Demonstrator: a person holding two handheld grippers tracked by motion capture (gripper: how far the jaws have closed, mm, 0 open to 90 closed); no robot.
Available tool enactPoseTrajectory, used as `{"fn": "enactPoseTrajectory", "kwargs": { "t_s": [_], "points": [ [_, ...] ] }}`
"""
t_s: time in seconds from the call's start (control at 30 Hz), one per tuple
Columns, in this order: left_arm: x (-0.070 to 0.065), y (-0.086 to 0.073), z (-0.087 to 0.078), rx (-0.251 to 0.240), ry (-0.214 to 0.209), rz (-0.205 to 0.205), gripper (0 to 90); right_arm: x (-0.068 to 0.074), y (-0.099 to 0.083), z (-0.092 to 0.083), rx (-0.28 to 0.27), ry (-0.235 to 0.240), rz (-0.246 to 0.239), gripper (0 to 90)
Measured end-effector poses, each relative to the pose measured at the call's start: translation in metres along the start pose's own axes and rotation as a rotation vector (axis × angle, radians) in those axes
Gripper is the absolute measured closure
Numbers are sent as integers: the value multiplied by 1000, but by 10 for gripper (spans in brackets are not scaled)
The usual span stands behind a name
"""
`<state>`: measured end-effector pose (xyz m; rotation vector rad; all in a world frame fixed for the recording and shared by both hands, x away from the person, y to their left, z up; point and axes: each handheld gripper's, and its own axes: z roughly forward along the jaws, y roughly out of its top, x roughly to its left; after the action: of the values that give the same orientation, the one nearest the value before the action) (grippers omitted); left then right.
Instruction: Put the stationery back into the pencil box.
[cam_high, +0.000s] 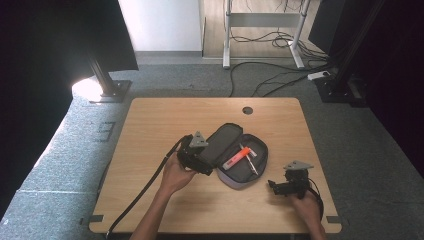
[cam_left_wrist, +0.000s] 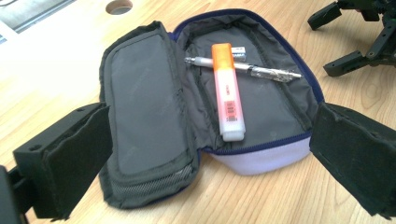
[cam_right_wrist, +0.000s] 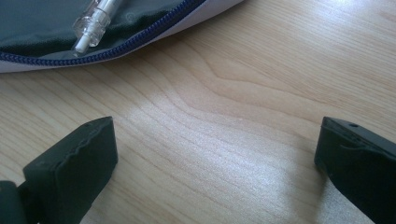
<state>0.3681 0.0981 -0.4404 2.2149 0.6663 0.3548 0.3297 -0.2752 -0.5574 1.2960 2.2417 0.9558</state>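
A grey pencil case (cam_high: 235, 172) (cam_left_wrist: 149, 116) with a blue zip lies unzipped on the wooden table (cam_high: 150, 125), lid folded back to the left. Inside it rest an orange highlighter (cam_high: 234, 159) (cam_left_wrist: 228, 93), a clear pen (cam_high: 248, 159) (cam_left_wrist: 261, 71) and a small white object (cam_left_wrist: 239, 52). My left gripper (cam_high: 204, 164) (cam_left_wrist: 205, 158) is open, its jaws spread wide on either side of the case's near end. My right gripper (cam_high: 276, 186) (cam_right_wrist: 215, 163) (cam_left_wrist: 348, 44) is open just above bare wood to the right of the case. The pen's tip (cam_right_wrist: 93, 23) and the zip edge (cam_right_wrist: 140, 39) sit in front of it.
A round cable hole (cam_high: 247, 110) (cam_left_wrist: 118, 6) sits near the table's far edge. Cables trail from both grippers toward the front edge. Beyond the table are grey carpet, a lamp base (cam_high: 107, 90), desk legs and floor cables.
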Motion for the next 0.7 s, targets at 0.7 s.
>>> {"fn": "enactPoseTrajectory", "kwargs": {
  "t_s": [0.7],
  "points": [
    [13,-47,-14,5,27,-40,0,0,0,0,0,1,-1,0]
  ]
}}
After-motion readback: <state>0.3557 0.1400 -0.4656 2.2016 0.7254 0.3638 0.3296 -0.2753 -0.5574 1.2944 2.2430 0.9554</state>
